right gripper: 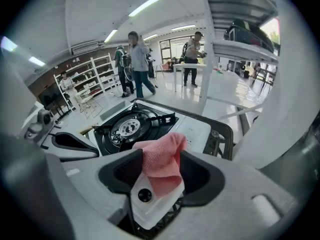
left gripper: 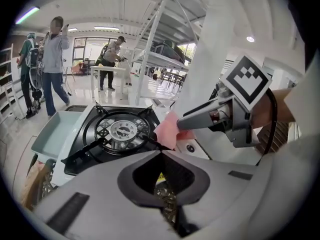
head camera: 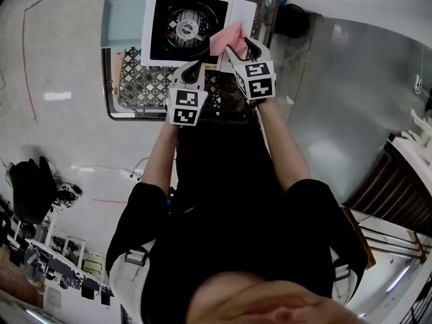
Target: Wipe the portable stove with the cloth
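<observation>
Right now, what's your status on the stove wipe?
Left gripper shut, empty. Right gripper open, pink woven cloth between its jaws, lying on the white-and-black portable stove by its knob. Nothing on the burner.

The black pan supports (left gripper: 80, 155) stand up round the burner in the middle of the portable stove (head camera: 154, 54) and bar any low pass there. The white panel on the stove's right is flat apart from its knob (right gripper: 145, 195) and the pink cloth (head camera: 225, 39) bunched between the parted fingers of the right gripper (head camera: 237, 44). At the stove's near edge the left gripper (head camera: 191, 66), fingers together, leaves only a narrow gap beside the right one; a pale blue tray (head camera: 121, 20) flanks the stove's left, the mesh crate's rim (head camera: 106, 86) fences it round, and the room above it is open.
</observation>
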